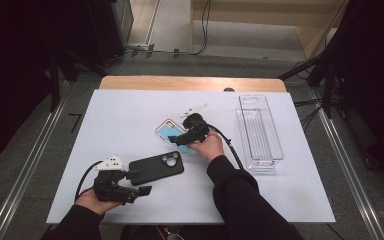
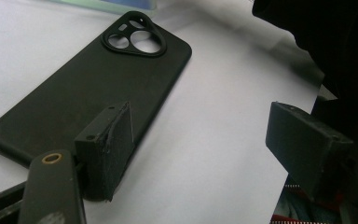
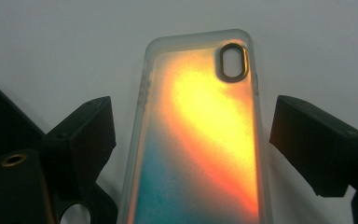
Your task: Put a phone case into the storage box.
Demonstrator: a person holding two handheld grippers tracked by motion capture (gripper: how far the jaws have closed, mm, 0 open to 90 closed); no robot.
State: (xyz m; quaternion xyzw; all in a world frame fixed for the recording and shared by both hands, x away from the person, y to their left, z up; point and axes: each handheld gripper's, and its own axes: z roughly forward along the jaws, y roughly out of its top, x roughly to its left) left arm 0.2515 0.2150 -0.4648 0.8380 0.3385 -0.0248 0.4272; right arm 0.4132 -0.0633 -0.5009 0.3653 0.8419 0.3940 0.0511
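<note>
A black phone case (image 1: 156, 168) with a triple-lens cutout lies back up near the table's front; it is also the black phone case (image 2: 88, 88) in the left gripper view. My left gripper (image 1: 139, 182) (image 2: 200, 116) is open at the case's near end, with one jaw over its edge and bare table between the pads. A translucent phone case (image 1: 171, 131) glowing orange and teal (image 3: 200, 140) lies mid-table. My right gripper (image 1: 179, 140) (image 3: 191, 112) is open and straddles it, with a gap showing on each side.
A clear plastic bin (image 1: 259, 131) stands at the right of the white table (image 1: 130, 110). A small white part (image 1: 194, 110) lies just beyond the translucent case. Dark sleeves reach in from the front edge. The wooden table edge (image 1: 190, 83) runs along the back.
</note>
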